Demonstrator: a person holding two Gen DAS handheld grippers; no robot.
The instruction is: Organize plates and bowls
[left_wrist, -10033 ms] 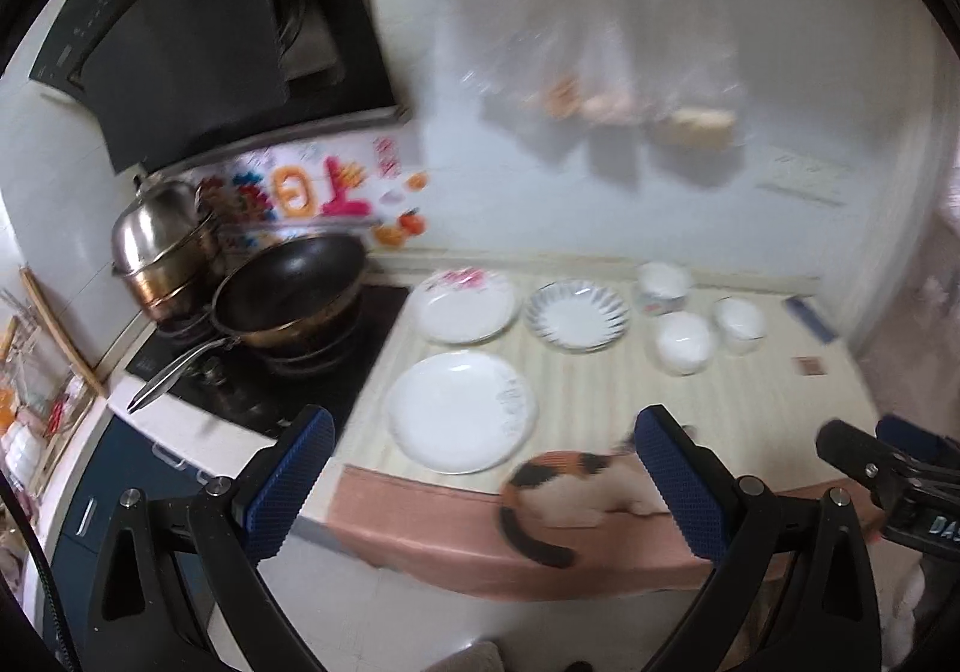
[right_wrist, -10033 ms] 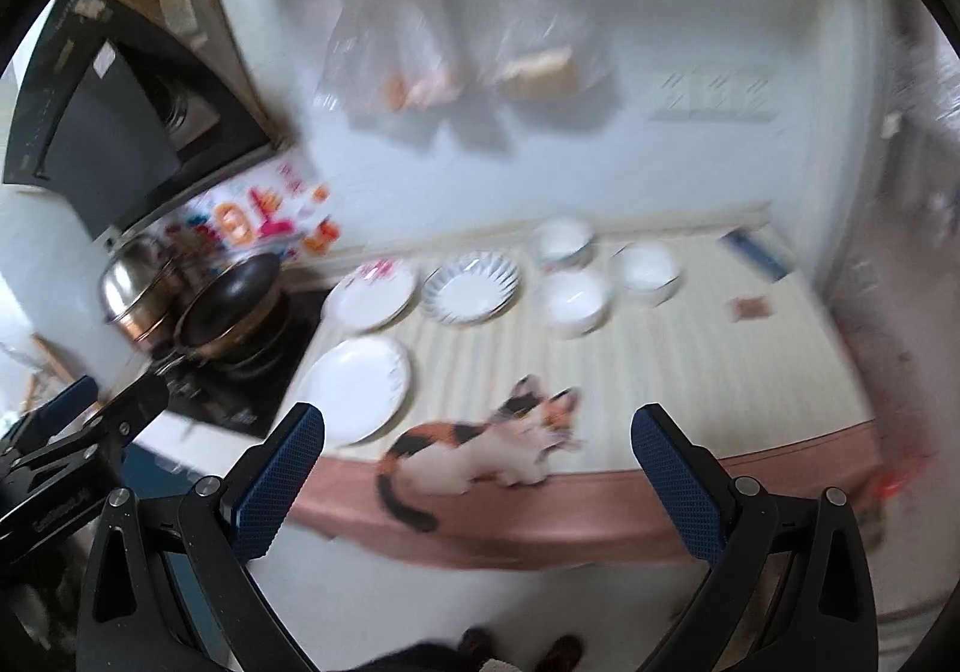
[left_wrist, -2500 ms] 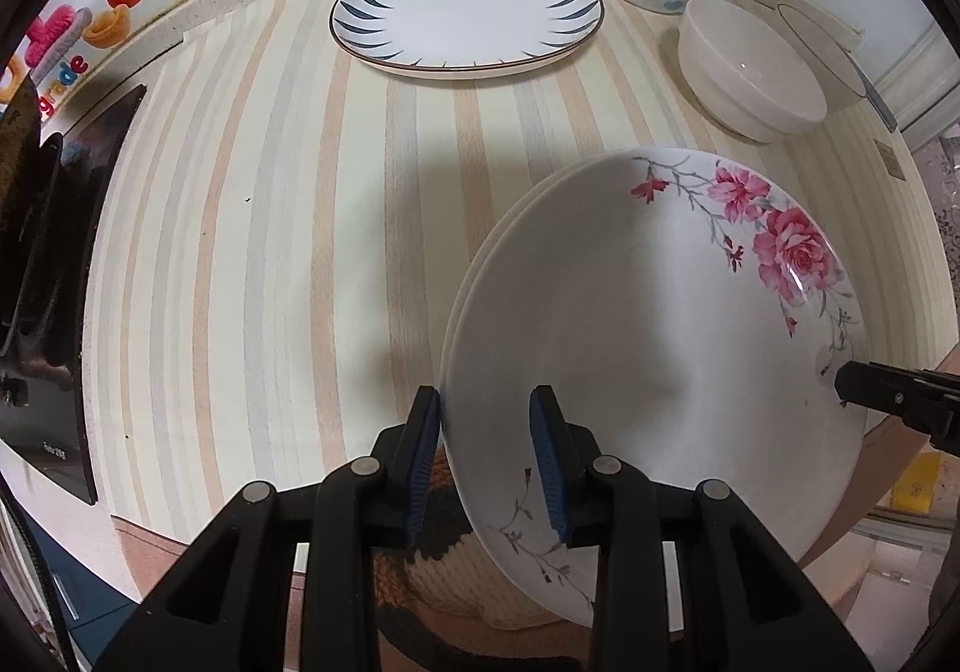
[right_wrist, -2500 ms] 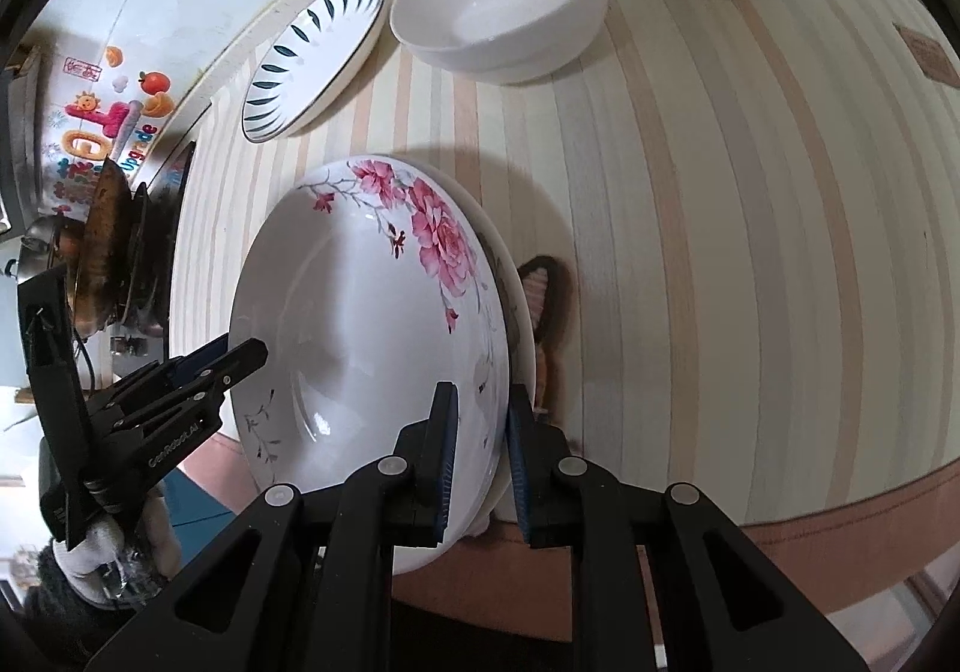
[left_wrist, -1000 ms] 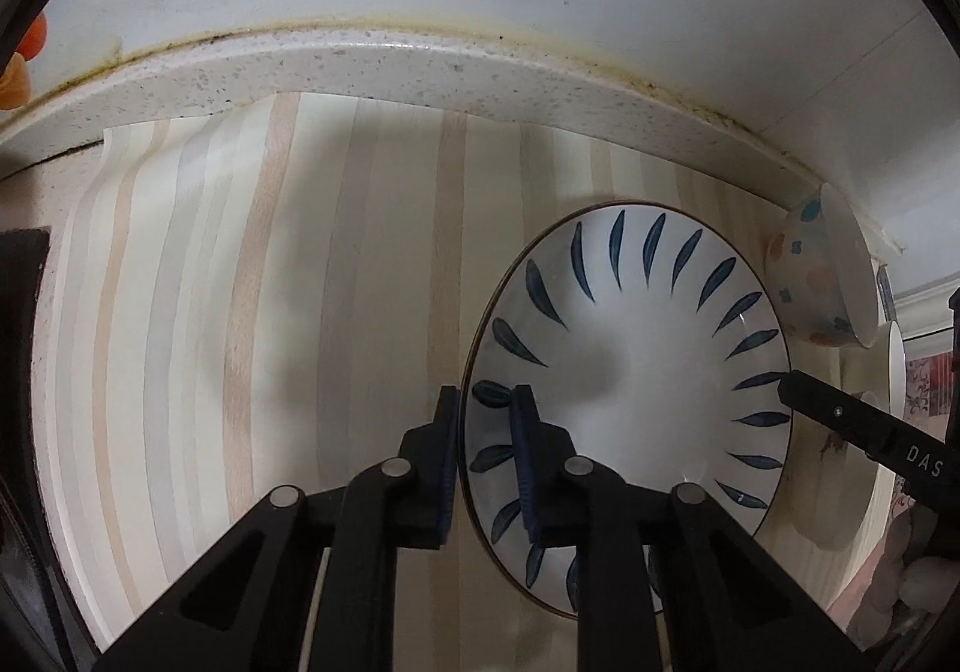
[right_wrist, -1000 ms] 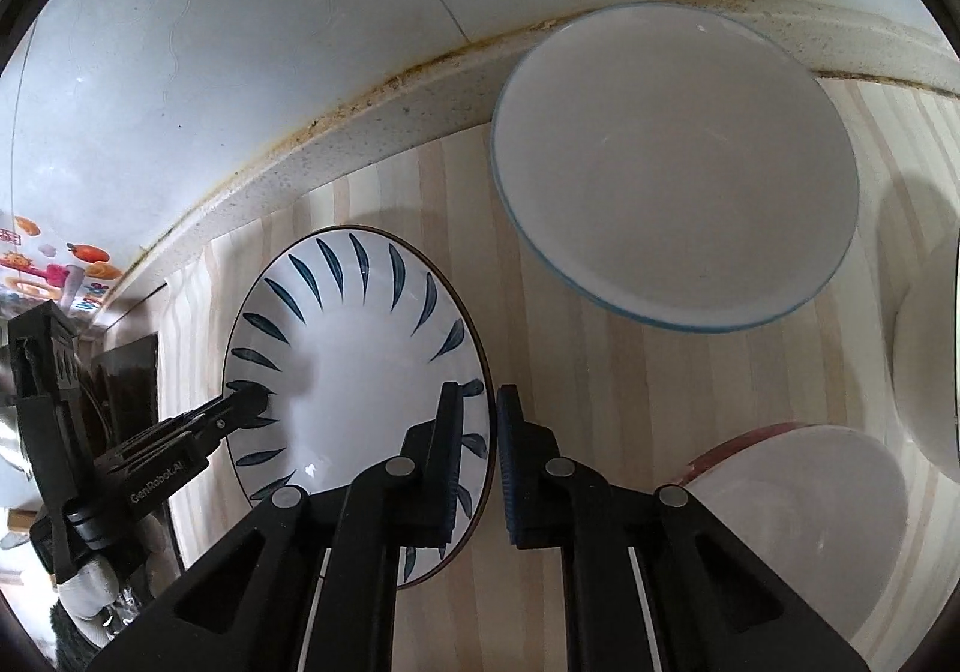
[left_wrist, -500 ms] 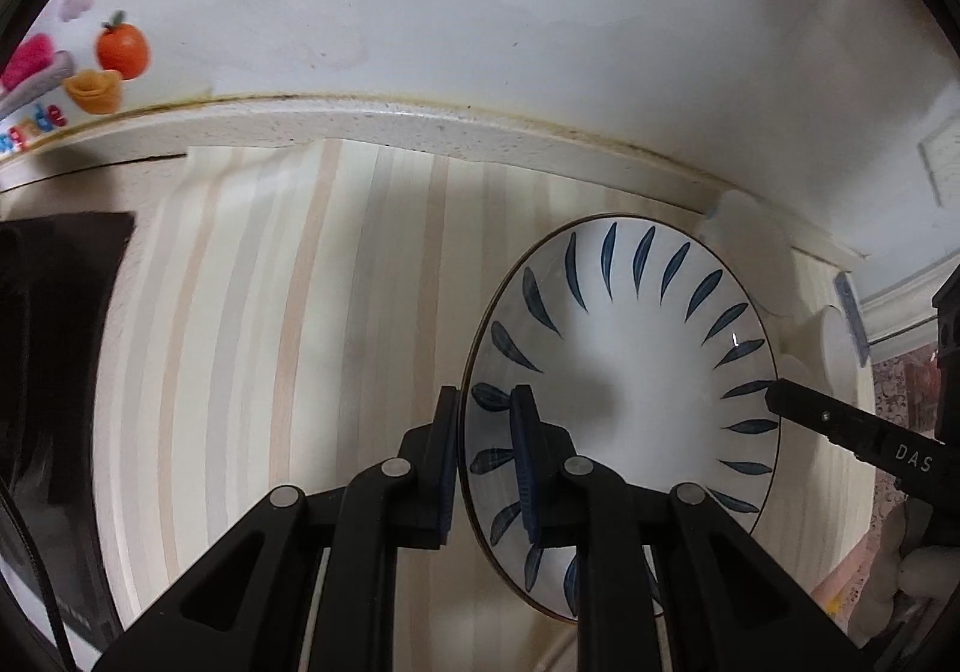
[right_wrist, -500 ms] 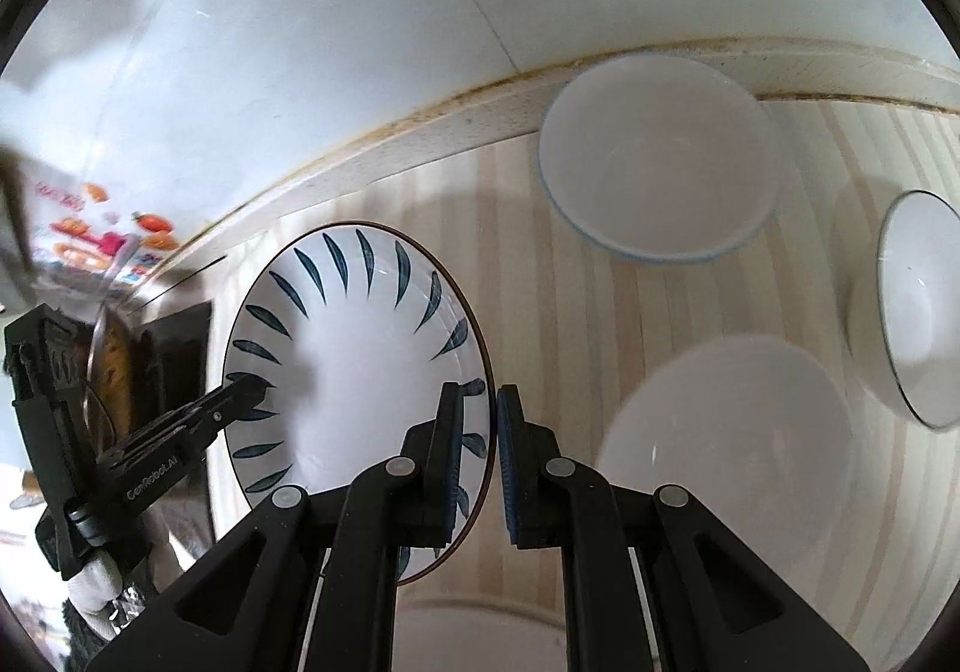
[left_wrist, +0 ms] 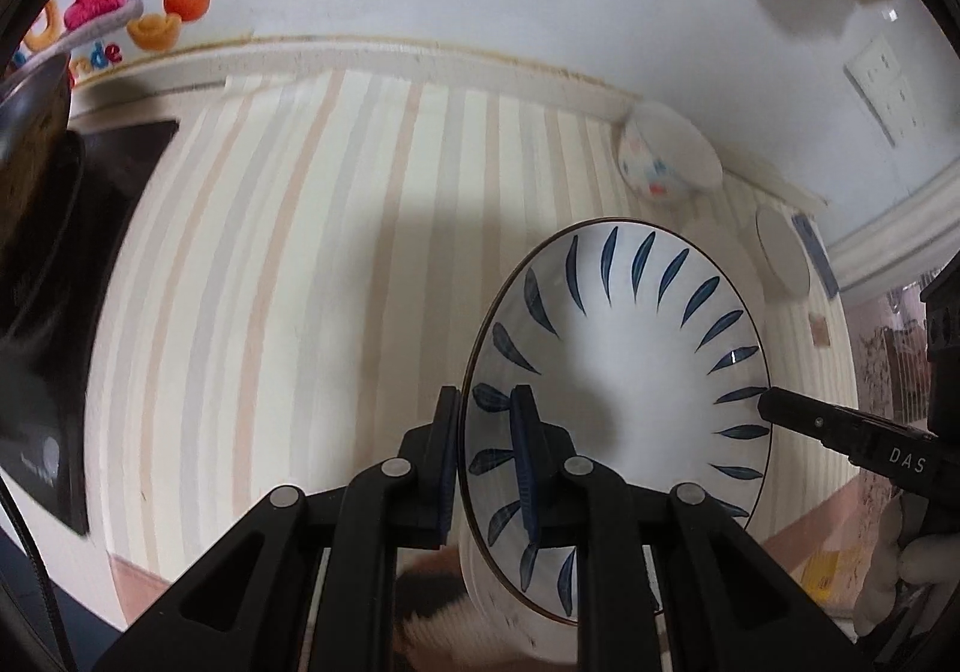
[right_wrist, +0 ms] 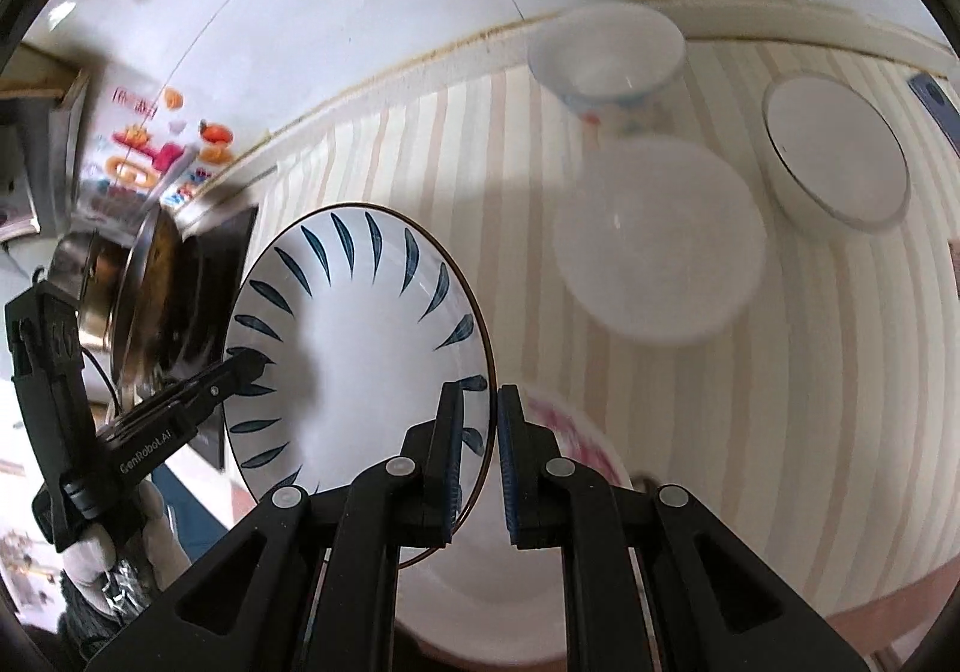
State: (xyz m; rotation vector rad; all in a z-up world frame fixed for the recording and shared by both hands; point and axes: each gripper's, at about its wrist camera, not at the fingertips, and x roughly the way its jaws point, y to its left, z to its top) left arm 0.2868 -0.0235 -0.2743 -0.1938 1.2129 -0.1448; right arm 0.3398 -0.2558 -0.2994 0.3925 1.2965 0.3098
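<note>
Both my left gripper point(left_wrist: 485, 450) and right gripper point(right_wrist: 480, 447) pinch the blue-leaf plate point(right_wrist: 354, 348) mid-air; next I'd lower it onto the floral plate point(right_wrist: 576, 432).

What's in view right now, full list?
Leaf plate: 1, white with blue leaf marks, held above the counter by both grippers.
Floral plate: 1, white with pink flowers, on the counter beneath the leaf plate.
Dotted bowl: 1, white with coloured spots, by the back wall.
White bowls: 2, plain mid-counter, dark-rimmed to its right.
Counter: 1, beige striped.
Pots: metal, on the black stove at left.
Wall stickers: colourful.
Left gripper: black, blue pads, on the plate's rim.
Right gripper: same, opposite rim.
</note>
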